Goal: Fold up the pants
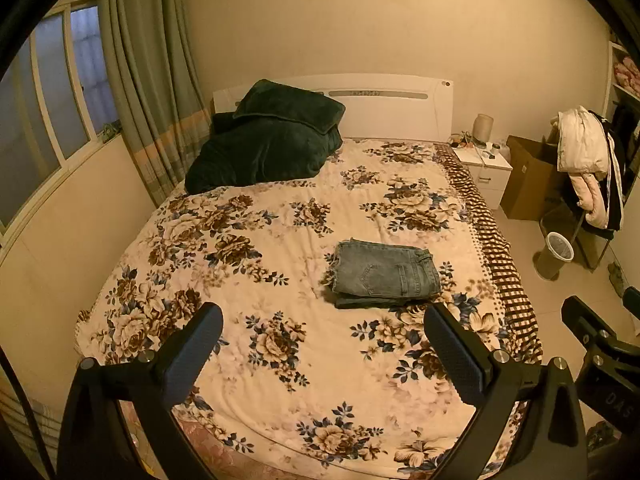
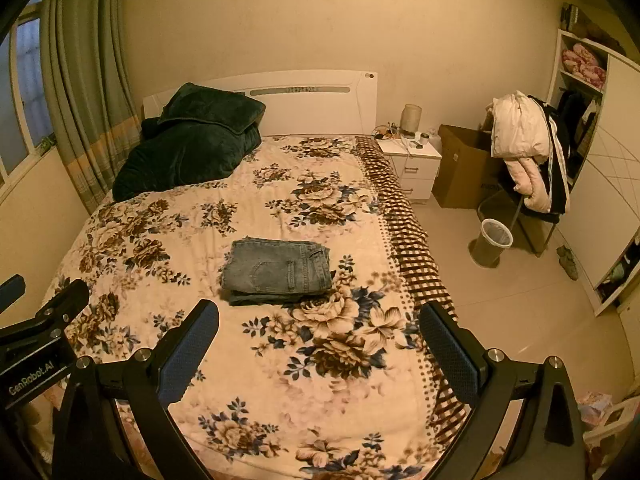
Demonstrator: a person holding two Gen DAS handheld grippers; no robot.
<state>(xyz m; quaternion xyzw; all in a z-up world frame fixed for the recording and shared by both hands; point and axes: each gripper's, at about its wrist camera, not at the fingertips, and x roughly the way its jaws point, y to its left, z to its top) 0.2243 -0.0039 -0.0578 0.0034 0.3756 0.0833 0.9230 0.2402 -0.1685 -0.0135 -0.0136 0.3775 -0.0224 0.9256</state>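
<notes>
Folded pants (image 1: pixel 386 274) of faded blue denim lie in a compact rectangular stack on the floral bedspread (image 1: pixel 280 352), right of the bed's middle and nearer its right edge than its left; a back pocket faces up and a frayed hem shows at the stack's left end. In the right wrist view the same stack (image 2: pixel 278 272) sits ahead of the fingers, toward the bed's foot. The left gripper (image 1: pixel 324 350) hangs above the foot end of the bed with its fingers wide apart and nothing between them, well apart from the denim. The right gripper (image 2: pixel 318 346) is likewise spread and empty, above the foot corner at the right edge. A dark green blanket (image 1: pixel 268 144) is heaped at the head-left corner against the white headboard (image 1: pixel 384 108). Beside the bed's right edge stand a white nightstand (image 2: pixel 412 166), a cardboard box (image 2: pixel 460 168), a wastebasket (image 2: pixel 492 242) and a chair draped with clothing (image 2: pixel 528 148). Curtains (image 1: pixel 148 80) hang at the left.
</notes>
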